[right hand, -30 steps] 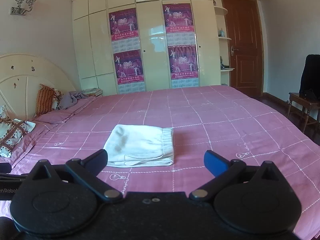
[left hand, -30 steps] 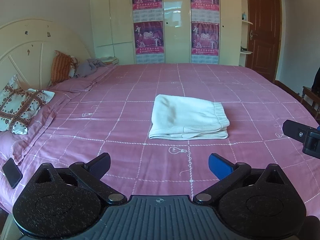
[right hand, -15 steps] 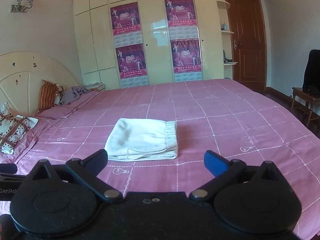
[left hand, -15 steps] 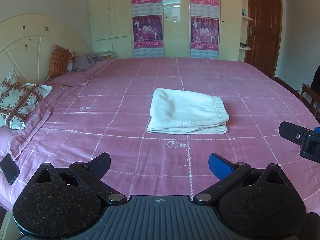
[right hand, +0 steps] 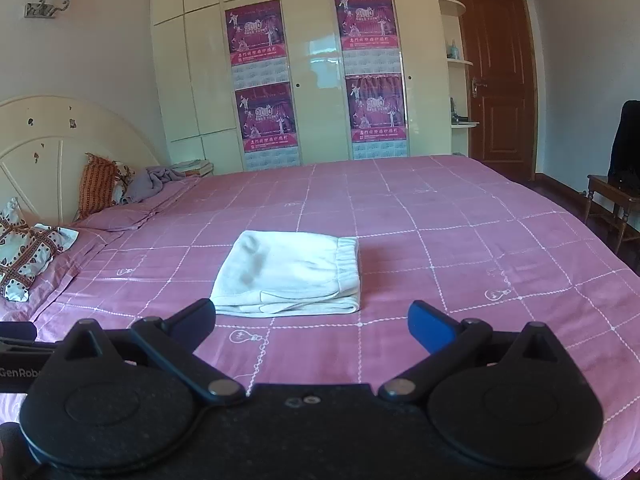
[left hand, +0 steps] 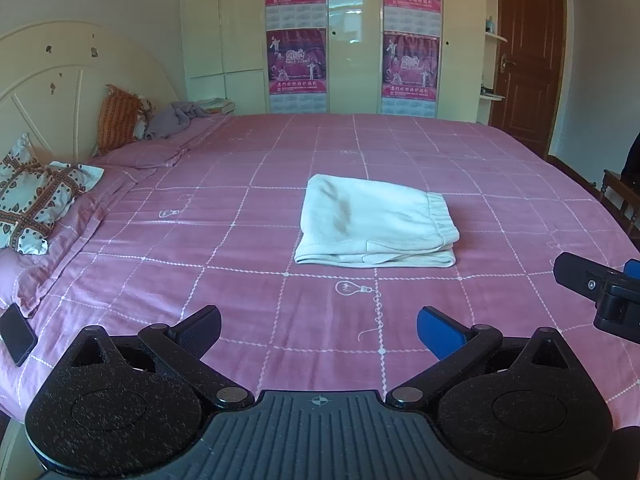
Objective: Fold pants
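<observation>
Cream-white pants (left hand: 376, 222) lie folded into a neat rectangle in the middle of the pink checked bed (left hand: 240, 280), elastic waistband to the right. The right wrist view shows the same pants (right hand: 290, 272) just beyond the fingertips. My left gripper (left hand: 319, 330) is open and empty, held back from the pants over the near part of the bed. My right gripper (right hand: 311, 322) is open too, with nothing between its fingers. Part of the right gripper (left hand: 600, 292) shows at the right edge of the left wrist view.
Patterned pillows (left hand: 36, 204) and an orange cushion (left hand: 118, 118) lie by the headboard (left hand: 60, 76) on the left. A dark phone (left hand: 16, 334) rests at the bed's near left edge. A wardrobe with posters (right hand: 304, 80), a brown door (right hand: 500, 80) and a wooden chair (right hand: 616, 196) stand beyond.
Both grippers have drifted slightly back and tilted, so the pants sit a little differently in each view. The pants have not moved and both grippers stay open.
</observation>
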Tool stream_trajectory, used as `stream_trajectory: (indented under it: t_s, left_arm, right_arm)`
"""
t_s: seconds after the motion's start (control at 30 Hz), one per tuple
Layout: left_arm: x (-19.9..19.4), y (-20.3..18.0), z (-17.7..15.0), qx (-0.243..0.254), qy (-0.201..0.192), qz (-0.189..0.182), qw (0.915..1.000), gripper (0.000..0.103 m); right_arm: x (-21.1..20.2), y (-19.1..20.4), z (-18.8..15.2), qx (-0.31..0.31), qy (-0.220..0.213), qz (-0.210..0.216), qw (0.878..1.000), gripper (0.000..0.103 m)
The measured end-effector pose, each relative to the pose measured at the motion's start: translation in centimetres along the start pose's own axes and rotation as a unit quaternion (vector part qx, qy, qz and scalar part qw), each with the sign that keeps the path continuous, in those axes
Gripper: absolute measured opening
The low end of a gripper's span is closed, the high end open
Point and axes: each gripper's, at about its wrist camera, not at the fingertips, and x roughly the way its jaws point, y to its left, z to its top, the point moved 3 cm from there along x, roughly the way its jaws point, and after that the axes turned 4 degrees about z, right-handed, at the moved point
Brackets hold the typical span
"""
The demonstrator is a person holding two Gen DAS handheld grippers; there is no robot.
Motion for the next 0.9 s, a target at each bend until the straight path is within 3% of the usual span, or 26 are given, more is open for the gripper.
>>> stream_trajectory:
  t_s: [0.9]
  left_arm:
    - [0.37,-0.66,0.40,-0.002,-0.005,-0.003,1.0000,0.103]
  right_arm:
    - [-0.17,-0.19,0.26,0.010,-0.006,0.002,1.000,0.103]
